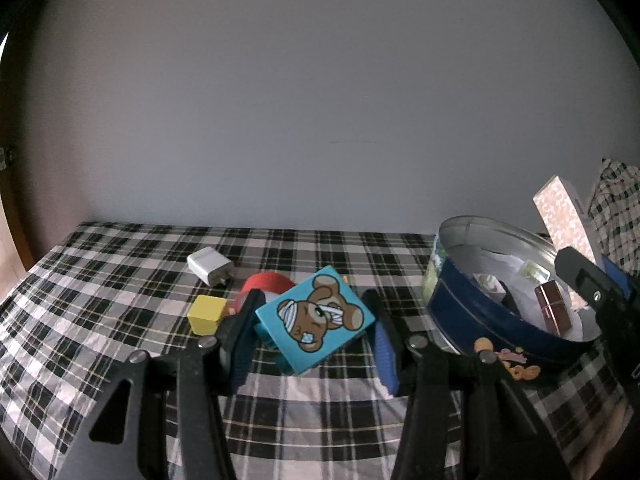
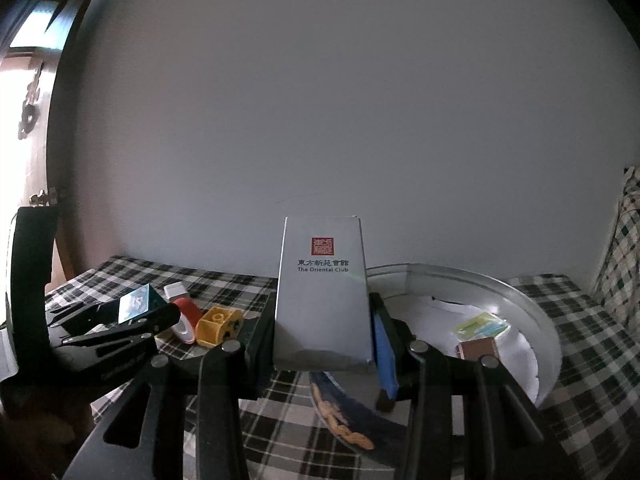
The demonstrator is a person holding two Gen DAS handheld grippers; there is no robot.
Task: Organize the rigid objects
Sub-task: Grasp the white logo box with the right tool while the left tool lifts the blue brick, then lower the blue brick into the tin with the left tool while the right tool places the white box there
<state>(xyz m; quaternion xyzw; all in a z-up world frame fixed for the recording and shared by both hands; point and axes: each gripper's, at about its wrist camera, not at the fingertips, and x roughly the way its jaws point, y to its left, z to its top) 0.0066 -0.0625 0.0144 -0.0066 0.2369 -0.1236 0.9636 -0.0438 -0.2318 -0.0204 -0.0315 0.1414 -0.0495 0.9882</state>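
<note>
We hold a gripper in each hand over a worktop (image 1: 120,272) covered in black-and-white plaid cloth.

The left gripper (image 1: 314,320) has its jaws part open and closed on a blue bear block (image 1: 316,318), which sits tilted between the pads, raised above the cloth. Beyond it on the far left lie a yellow cube (image 1: 207,314), a red piece (image 1: 266,283) and a white charger (image 1: 209,265), close together. From the right wrist view a yellow wheeled toy (image 2: 219,325) sits near the red piece.

The right gripper (image 2: 322,320) has its jaws clamped on a tall grey box (image 2: 323,292) printed "The Oriental Club", held upright at the near-left edge of the tin (image 2: 532,308). This round blue tin stands on the right of the worktop, lined with white paper (image 2: 516,356). Inside it lie a brown box (image 2: 478,349) and a small green packet (image 2: 480,325).

From the left view, the grey box shows its patterned back, to the right over the tin.
</note>
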